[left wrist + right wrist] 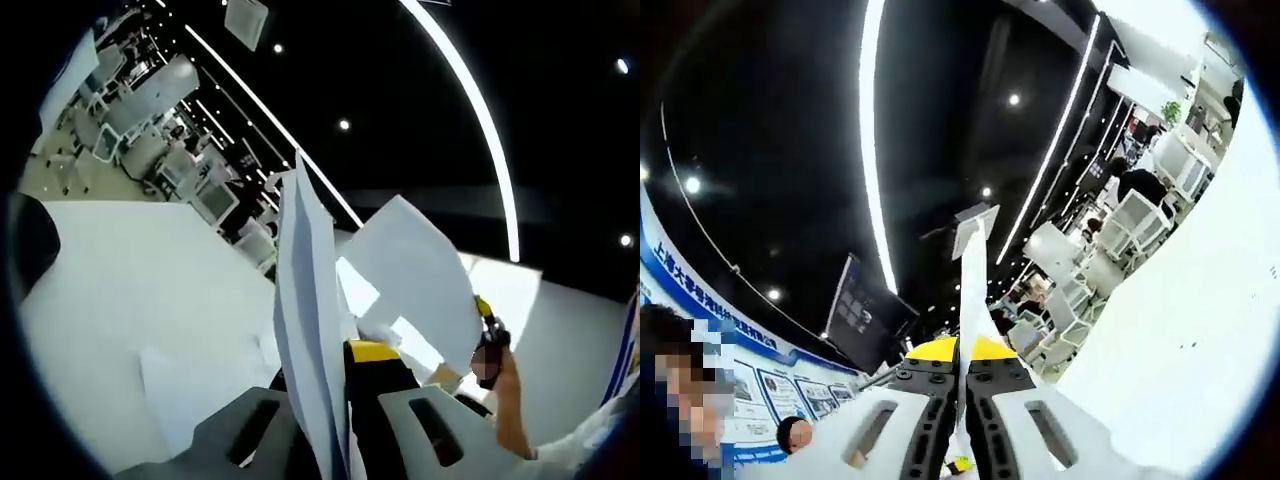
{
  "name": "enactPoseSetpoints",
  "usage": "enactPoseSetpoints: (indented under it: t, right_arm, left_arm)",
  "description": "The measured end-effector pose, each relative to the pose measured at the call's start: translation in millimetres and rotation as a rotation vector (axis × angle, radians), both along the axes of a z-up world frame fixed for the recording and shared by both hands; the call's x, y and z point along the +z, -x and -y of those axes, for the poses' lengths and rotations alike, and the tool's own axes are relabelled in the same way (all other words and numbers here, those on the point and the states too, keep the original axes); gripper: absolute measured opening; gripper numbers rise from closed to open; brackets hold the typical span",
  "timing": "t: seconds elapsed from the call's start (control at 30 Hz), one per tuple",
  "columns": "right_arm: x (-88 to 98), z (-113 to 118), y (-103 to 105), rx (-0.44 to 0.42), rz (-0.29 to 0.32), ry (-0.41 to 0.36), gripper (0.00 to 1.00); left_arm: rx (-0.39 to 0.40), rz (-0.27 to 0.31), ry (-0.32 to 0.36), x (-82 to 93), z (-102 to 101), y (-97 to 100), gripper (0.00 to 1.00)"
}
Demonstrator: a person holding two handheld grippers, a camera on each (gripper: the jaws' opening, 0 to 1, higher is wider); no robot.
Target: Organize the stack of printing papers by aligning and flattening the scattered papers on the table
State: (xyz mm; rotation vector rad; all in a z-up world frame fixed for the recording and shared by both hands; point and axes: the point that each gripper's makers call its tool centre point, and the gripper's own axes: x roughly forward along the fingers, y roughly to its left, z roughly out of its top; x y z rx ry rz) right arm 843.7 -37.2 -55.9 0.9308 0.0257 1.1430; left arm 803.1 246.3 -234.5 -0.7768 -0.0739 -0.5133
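the left claw (pixel 335 400) rises from six o'clock in the left gripper view, its grey jaws pressed together on a bunch of white paper sheets (pixel 305 330). the sheets stand on edge between the jaws and run up toward twelve o'clock, ending in a point. the jaw tips carry yellow pads, one showing just right of the sheets. a second sheet (pixel 415 285) fans out toward two o'clock, bent and tilted, its lower corner near the other claw (pixel 485 345), which comes in at four o'clock with a person's hand (pixel 510 400) behind it. whether that other claw pinches the sheet cannot be told from this view. the white table (pixel 140 290) spreads from nine o'clock across the lower left, with one more sheet (pixel 185 385) lying flat on it near seven o'clock.

the right claw (pixel 962 375) comes up from six o'clock in the right gripper view, jaws closed on a thin edge of paper (pixel 970 270) that stands upright between the yellow tips and reaches toward the centre. the table (pixel 1200 330) fills the area from three to five o'clock. a dark ceiling with long light strips (pixel 875 130) covers the upper part, and white chairs (pixel 1130 225) sit near two o'clock. a wall of posters (pixel 750 385) shows at eight o'clock.
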Motion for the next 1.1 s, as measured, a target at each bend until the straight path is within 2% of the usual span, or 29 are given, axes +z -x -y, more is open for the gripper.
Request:
enactPoseSetpoints:
  t: [0.17,0.43,0.6,0.67,0.83,0.97,1.1]
  right_arm:
    - [1.9,-8.8,9.9,0.039,0.001,-0.013,0.00]
    - [-0.5,-15.2,11.7,0.119,-0.054,-0.080,0.00]
    - [-7.0,-17.0,13.0,0.129,-0.094,-0.103,0.00]
    - [-9.7,-17.2,13.4,0.123,-0.109,-0.112,0.00]
    - [-21.6,-22.8,15.9,0.132,-0.155,-0.118,0.00]
    - [-25.8,-20.2,9.6,0.128,-0.174,-0.110,0.00]
    - [-25.4,-16.2,6.6,0.126,-0.166,-0.090,0.00]
  left_arm:
    - [0.003,-0.004,-0.002,-1.3,0.9,0.3,0.06]
    - [0.004,-0.009,0.008,-3.0,-2.4,-3.2,0.06]
    - [0.014,-0.030,0.075,-6.8,-9.1,-9.8,0.06]
    - [0.011,-0.034,0.088,-4.4,-4.3,-12.7,0.06]
    - [-0.013,-0.009,0.121,18.2,13.8,-20.2,0.06]
    - [-0.021,-0.017,0.162,20.6,19.9,-29.3,0.06]
    - [-0.007,-0.011,0.199,19.8,19.2,-35.7,0.06]
